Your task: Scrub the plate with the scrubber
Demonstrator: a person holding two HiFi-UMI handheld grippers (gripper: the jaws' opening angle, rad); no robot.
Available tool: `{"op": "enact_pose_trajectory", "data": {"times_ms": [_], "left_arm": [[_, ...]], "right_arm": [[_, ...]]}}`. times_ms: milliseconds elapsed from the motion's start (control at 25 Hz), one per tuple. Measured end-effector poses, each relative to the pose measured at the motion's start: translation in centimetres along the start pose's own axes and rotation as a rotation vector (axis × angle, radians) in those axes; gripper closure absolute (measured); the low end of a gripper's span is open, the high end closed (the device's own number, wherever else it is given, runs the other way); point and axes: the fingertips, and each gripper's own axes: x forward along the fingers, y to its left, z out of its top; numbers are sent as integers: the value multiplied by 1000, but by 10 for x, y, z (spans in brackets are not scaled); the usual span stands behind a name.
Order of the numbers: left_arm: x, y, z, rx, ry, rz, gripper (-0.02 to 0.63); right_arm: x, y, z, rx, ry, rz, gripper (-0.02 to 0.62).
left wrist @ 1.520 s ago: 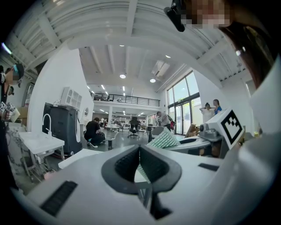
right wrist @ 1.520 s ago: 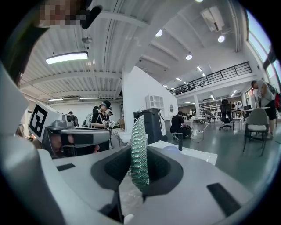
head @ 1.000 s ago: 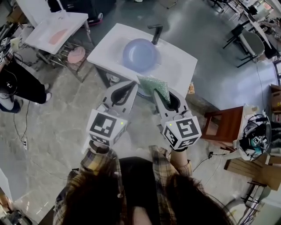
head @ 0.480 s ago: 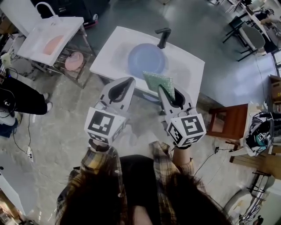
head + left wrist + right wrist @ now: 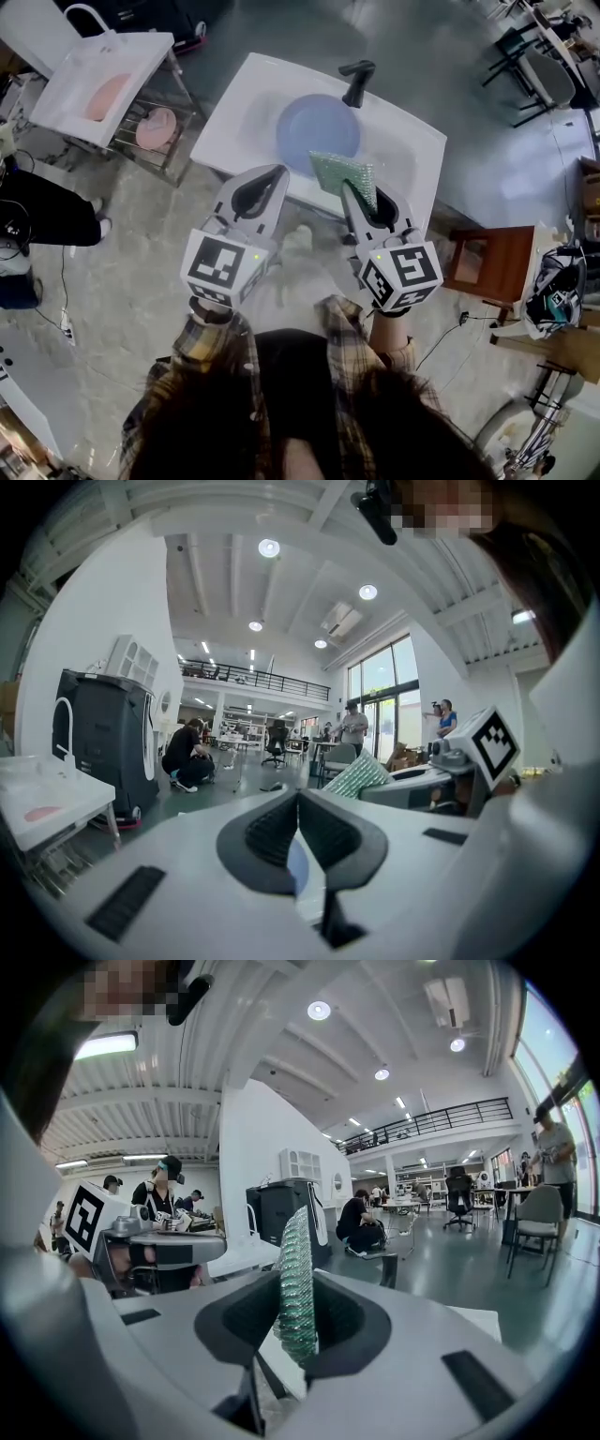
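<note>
The blue plate (image 5: 314, 127) is seen lying in the basin of the white sink (image 5: 412, 150), just in front of the dark faucet (image 5: 356, 82). The green scrubber (image 5: 339, 174) is held at the sink's near edge, and in the head view its far corner overlaps the plate's near rim; whether the two touch cannot be told. The scrubber is clamped edge-on between the pads of the right tongs (image 5: 349, 192), and it is shown standing upright out of them in the right gripper view (image 5: 298, 1283). The left tongs (image 5: 275, 174) are held over the sink's near-left edge, beside the right tongs, and are pressed together with nothing between them (image 5: 298, 803). Black-and-white square marker patterns are carried on the cube of each gripper. Left of the sink, a second white sink (image 5: 141, 58) is seen with a pink plate (image 5: 101, 97) in it. Right of the sink, a brown wooden stool (image 5: 483, 262) is placed on the floor.
</note>
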Motion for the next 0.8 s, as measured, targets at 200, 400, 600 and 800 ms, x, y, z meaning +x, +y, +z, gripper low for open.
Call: {"op": "enact_pose_trajectory", "data": {"times_ms": [200,400,600,800], "left_arm": [[36,24,11,-1,-3,4,592],[80,41,24,-9,-9,10,592],[120,48,38,-5,-13,6,592],[152,59,49,-1,-16,7,592]], "right_arm": [[36,-27,12,-2,11,4,494],[65,-60,26,-19,23,12,494],[87,-91,36,-20,33,21,494],[106,-109,43,-25,47,43,494]]}}
